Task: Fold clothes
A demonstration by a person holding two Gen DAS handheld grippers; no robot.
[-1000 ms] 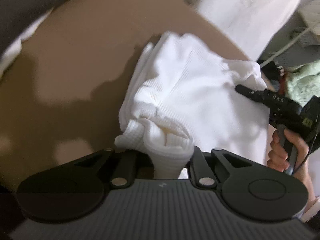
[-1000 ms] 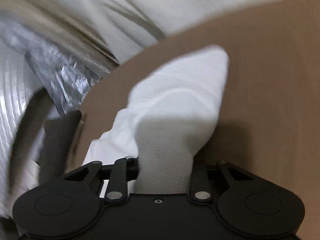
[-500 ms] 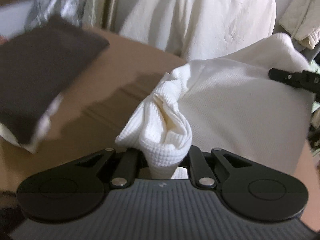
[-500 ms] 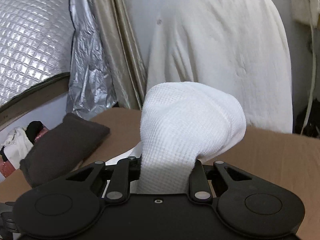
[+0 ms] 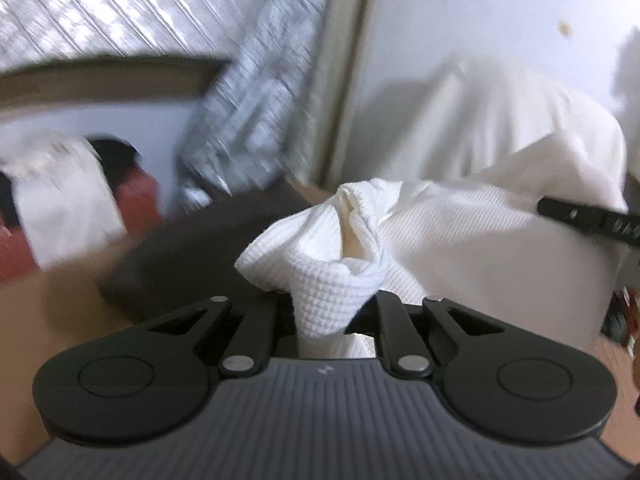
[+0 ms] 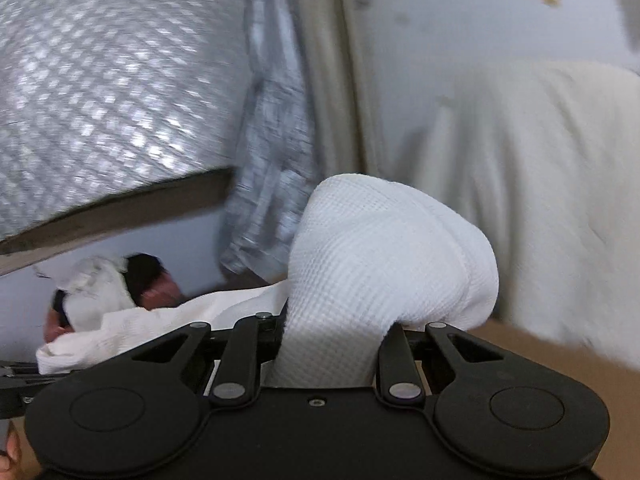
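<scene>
A white waffle-knit garment (image 5: 320, 276) hangs in the air between my two grippers. My left gripper (image 5: 324, 314) is shut on a bunched corner of it, which rises out of the jaws in folds. From there the cloth stretches right toward the black fingers of my right gripper (image 5: 588, 220). In the right wrist view my right gripper (image 6: 332, 346) is shut on a thick rounded fold of the same garment (image 6: 384, 248), and a flat band of the cloth runs off to the lower left. The fingertips of both grippers are hidden inside the fabric.
The brown table (image 5: 60, 316) lies below, with a dark folded garment (image 5: 192, 256) on it to the left. A cream cloth (image 6: 540, 168) is draped over something behind the table. Silver quilted foil (image 6: 100, 92) and a curtain cover the wall. Red and white items (image 5: 132, 200) sit at far left.
Both grippers have risen with the white garment, lifting it off the table. Both views have swung up from the tabletop toward the wall and foil.
</scene>
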